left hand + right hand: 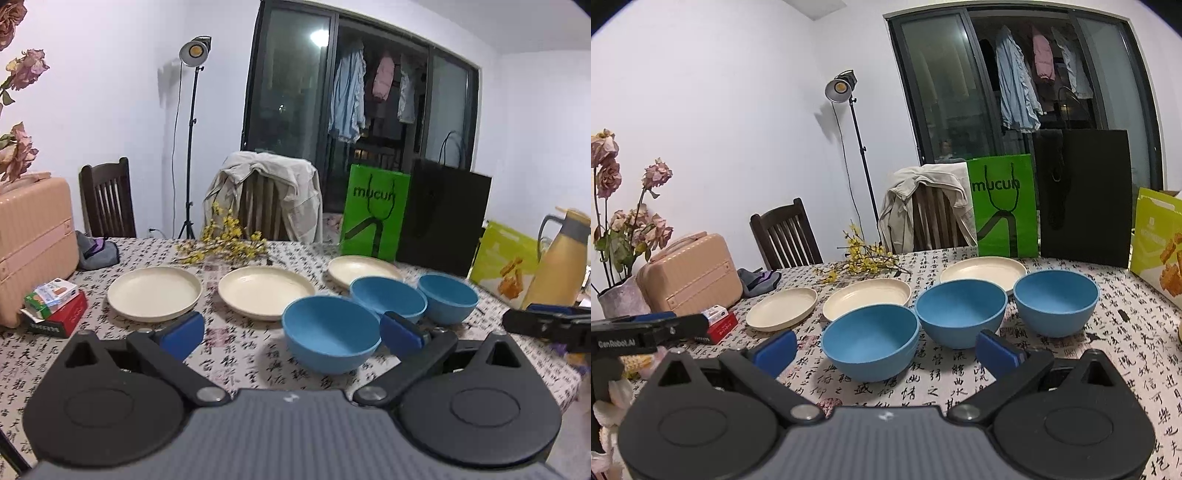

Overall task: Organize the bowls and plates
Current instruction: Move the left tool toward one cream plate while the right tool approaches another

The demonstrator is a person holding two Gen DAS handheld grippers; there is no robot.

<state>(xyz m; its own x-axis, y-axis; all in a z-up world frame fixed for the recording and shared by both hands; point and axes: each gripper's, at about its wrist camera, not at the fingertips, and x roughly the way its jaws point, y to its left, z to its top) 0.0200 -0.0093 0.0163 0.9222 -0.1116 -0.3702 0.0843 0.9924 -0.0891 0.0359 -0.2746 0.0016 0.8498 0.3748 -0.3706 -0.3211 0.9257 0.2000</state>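
**Three bowls and three plates laid out, both grippers empty**

Nearest the cameras, the left gripper (291, 332) and right gripper (886, 350) both hang above the near edge of the table (1071, 369) with jaws spread wide, holding nothing.

Just past them stands a row of three blue bowls: the nearest bowl (870, 341), the middle bowl (961, 315) touching or almost touching it, and the far-right bowl (1055, 301) a little apart. All sit upright, mouths up. Being round, they have no long axis; the row itself runs diagonally away toward the table's right side.

Behind them lie three cream plates, flat and face up: the left plate (782, 308), the centre plate (867, 304), and the right plate (983, 275), partly hidden by the bowls.

They look like matte, light, stiff plastic or wheat-straw ware, probably not fragile but inclined to skid on the tablecloth. A bowl is likely best pinched across its rim wall, one finger inside; a plate by its raised lip from the near side.
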